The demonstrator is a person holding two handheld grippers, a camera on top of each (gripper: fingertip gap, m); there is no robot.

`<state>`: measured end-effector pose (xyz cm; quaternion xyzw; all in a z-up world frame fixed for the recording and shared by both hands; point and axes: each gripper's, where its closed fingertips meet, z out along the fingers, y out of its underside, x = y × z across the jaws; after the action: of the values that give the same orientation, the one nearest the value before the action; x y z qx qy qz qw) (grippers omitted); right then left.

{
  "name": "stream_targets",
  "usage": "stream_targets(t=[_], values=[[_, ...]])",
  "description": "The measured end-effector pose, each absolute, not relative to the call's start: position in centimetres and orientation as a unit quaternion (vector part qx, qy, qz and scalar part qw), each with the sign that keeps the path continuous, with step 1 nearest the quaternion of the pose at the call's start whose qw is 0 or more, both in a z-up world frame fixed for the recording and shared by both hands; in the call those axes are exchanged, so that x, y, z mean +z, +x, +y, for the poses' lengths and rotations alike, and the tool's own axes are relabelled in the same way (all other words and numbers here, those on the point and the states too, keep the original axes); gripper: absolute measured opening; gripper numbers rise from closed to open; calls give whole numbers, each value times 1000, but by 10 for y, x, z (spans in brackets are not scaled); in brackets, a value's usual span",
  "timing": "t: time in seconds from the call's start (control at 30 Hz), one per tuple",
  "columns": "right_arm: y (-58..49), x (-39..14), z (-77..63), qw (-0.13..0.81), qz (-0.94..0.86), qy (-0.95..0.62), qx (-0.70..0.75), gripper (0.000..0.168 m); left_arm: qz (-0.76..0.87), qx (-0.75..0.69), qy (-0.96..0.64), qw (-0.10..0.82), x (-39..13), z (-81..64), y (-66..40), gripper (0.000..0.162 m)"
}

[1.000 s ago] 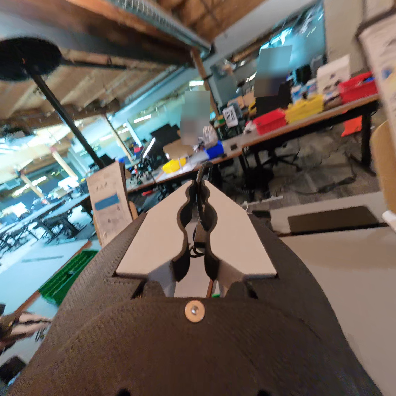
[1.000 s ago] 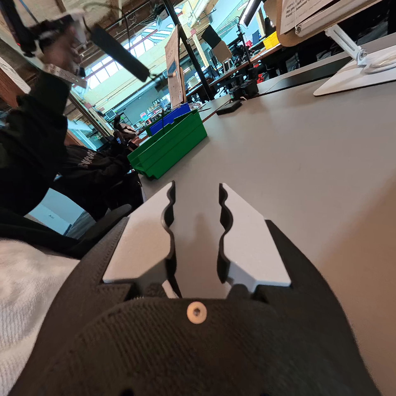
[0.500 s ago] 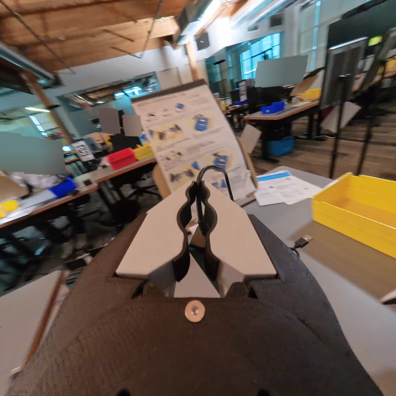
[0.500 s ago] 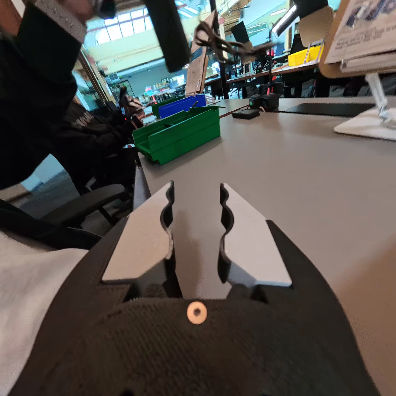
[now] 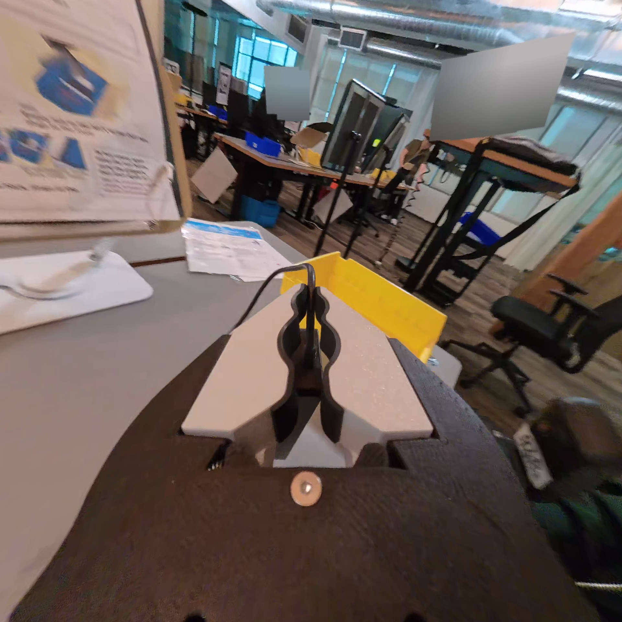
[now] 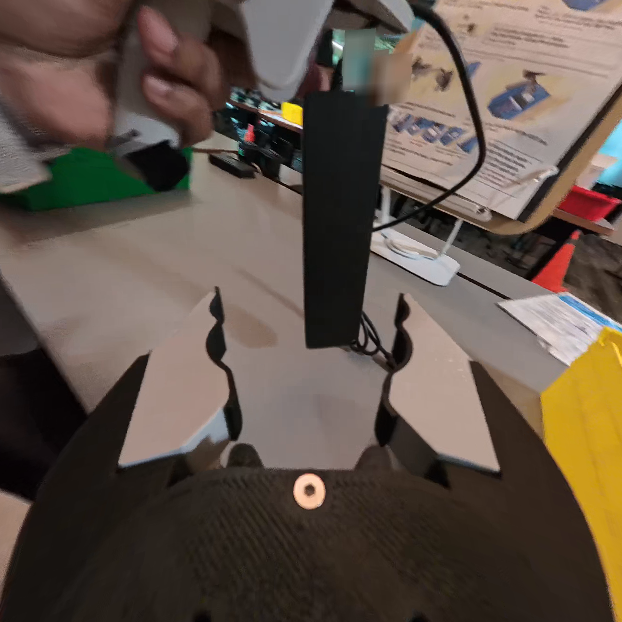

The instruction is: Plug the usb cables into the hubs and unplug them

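Left wrist view first: at the far left I see a poster board (image 5: pixel 77 111) on its white stand base (image 5: pixel 67 296), then loose papers (image 5: pixel 232 249) on the grey table (image 5: pixel 101 370). In the middle, my left gripper (image 5: pixel 309 299) is pinched nearly closed on a thin black cable (image 5: pixel 311 323), which rises out of the tips, bends over and trails down to the left toward the table. Just behind the tips sits a yellow bin (image 5: pixel 380 303) at the table's edge, and to the right, off the table, stands a black office chair (image 5: pixel 545 333). Right wrist view, again from the left: a hand (image 6: pixel 101 70) grips the other gripper's handle up high, with a green bin (image 6: pixel 84 181) on the table (image 6: pixel 134 262) beneath it. My right gripper (image 6: pixel 309 306) is spread wide and holds nothing. Between and just beyond its fingers a long black hub (image 6: pixel 340 218) hangs upright in the air, its lower end near the table but, as far as I can tell, not on it. From its top the cable (image 6: pixel 471 111) loops out to the right and back. More black cable (image 6: pixel 370 346) lies bunched on the table by the hub's lower end. Further right are the poster board (image 6: pixel 498 101), the papers (image 6: pixel 558 319) and the yellow bin (image 6: pixel 585 437).
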<state>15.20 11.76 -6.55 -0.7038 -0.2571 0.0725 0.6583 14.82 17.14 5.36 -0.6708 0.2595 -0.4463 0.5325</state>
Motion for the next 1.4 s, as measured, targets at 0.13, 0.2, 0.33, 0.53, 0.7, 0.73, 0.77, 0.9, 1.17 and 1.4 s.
stream_targets(t=[0.13, 0.2, 0.33, 0.53, 0.7, 0.73, 0.77, 0.9, 1.17, 1.4], values=[[163, -86, 138, 629, -264, -728, 68, 103, 251, -506, -680, 466, 39, 157, 166, 0], [160, -88, 137, 621, -283, -725, 92, 60, 234, -535, -679, 444, 39, 154, 166, 0], [155, -85, 131, 604, -297, -722, 156, 49, 215, -580, -669, 411, 44, 151, 162, 0], [130, -60, 100, 574, -285, -673, 368, 49, 201, -636, -635, 391, 55, 146, 156, 27], [132, -30, 73, 513, -237, -583, 584, 49, 211, -649, -610, 403, 60, 147, 145, 50], [135, -22, 67, 501, -230, -558, 620, 49, 221, -651, -606, 400, 58, 145, 144, 50], [137, -15, 61, 490, -224, -535, 651, 49, 231, -656, -602, 392, 53, 143, 145, 52], [145, 3, 46, 462, -213, -477, 717, 49, 279, -711, -570, 303, 37, 118, 155, 54], [165, 17, 43, 471, -192, -440, 740, 50, 359, -761, -521, 140, -3, 71, 165, 55], [171, 19, 43, 468, -180, -433, 749, 49, 359, -830, -427, 14, -8, 27, 165, 58]])
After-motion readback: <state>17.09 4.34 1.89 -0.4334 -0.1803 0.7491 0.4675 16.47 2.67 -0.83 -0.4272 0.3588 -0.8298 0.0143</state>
